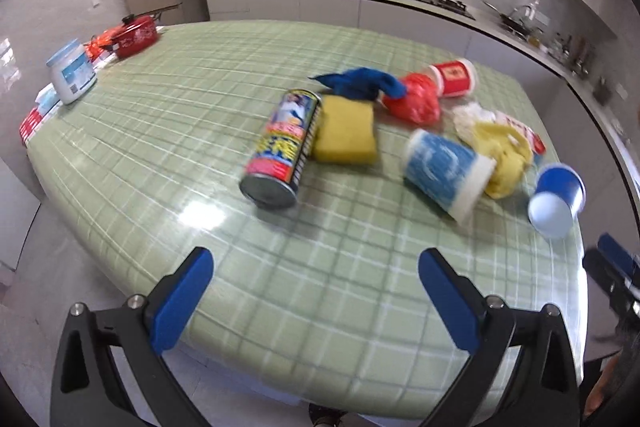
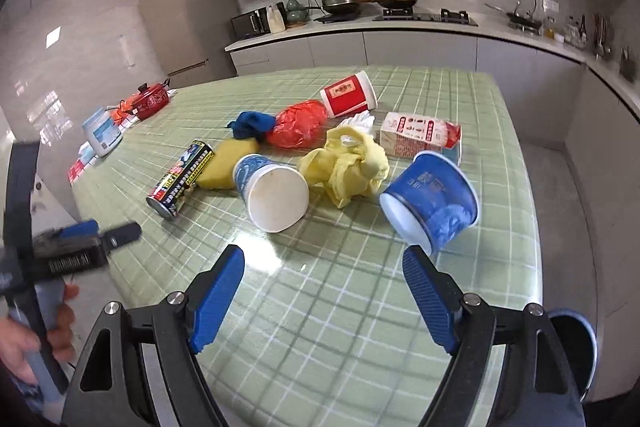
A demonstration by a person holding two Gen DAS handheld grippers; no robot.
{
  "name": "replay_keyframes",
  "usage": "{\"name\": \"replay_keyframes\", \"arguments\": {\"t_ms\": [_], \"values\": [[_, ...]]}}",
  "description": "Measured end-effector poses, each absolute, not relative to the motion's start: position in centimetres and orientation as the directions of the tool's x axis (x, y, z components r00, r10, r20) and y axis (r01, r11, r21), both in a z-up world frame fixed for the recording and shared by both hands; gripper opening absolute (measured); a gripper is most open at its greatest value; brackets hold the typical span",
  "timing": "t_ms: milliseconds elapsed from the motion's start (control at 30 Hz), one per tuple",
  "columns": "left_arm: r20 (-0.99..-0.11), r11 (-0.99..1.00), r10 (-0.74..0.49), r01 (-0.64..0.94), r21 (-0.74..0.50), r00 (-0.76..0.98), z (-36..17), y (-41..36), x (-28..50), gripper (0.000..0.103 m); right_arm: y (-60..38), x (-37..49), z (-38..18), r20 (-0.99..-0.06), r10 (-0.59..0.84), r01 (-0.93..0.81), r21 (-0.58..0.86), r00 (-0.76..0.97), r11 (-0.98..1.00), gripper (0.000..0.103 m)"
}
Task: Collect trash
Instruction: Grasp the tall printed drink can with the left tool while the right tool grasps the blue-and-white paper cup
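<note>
One green checked table (image 2: 360, 307), seemingly kitchen.

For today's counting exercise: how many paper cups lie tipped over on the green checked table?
3. The red cup lies farthest back, the blue-patterned cup in the middle beside the sponge, the dark blue cup nearest the right edge. None seems hidden.

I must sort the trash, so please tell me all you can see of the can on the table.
The can is a tall metal cylinder with a busy printed label in black, yellow, red and blue. It lies on its side on the green checked table, silver end toward the cameras. Its far part rests against the yellow sponge. No gripper touches it.
</note>
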State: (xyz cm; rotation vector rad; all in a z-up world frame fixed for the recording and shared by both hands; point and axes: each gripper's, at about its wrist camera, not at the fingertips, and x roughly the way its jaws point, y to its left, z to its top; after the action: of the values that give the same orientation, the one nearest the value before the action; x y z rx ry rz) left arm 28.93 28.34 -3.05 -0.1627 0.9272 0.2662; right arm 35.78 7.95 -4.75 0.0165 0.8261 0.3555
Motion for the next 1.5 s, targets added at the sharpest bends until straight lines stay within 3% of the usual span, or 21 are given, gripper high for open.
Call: {"name": "replay_keyframes", "arguments": {"t_ms": [200, 367, 633, 1033, 1367, 1500], "values": [[-0.81, 0.96, 0.103, -0.272, -0.071, 0.577, -3.5, 29.0, 30.1, 0.103, 5.5, 37.1, -5.6, -0.732, 0.238, -0.18, 0.159, 0.638, 0.971, 0.083], [-0.826, 0.986, -0.019, -0.128, -0.11, 0.564, -3.8, 27.3, 32.4, 0.103, 4.3, 38.2, -5.6, -0.736, 0.149, -0.025, 0.177, 0.66, 0.984, 0.083], [-0.809, 0.997, -0.071, 0.071, -0.037, 0.584, -2.8, 27.8, 35.9, 0.103, 10.8, 39.1, -6.5, -0.742, 0.135, 0.006, 0.184, 0.657, 0.983, 0.083], [-0.804, 0.997, -0.015, -0.048, -0.054, 0.595, -3.3, 38.5, 38.4, 0.103, 21.2, 41.6, -9.1, -0.767, 0.223, -0.102, 0.204, 0.601, 0.974, 0.083], [-0.81, 0.994, -0.038, -0.059, -0.089, 0.586, -4.1, 41.1, 38.4, 0.103, 25.8, 41.3, -8.8, -0.76, 0.356, -0.184, 0.306, 0.544, 0.934, 0.083], [-0.808, 0.993, -0.064, -0.044, -0.11, 0.586, -4.1, 41.5, 38.6, 0.103, 26.2, 40.9, -7.9, -0.776, 0.281, -0.167, 0.226, 0.565, 0.96, 0.083]]}}
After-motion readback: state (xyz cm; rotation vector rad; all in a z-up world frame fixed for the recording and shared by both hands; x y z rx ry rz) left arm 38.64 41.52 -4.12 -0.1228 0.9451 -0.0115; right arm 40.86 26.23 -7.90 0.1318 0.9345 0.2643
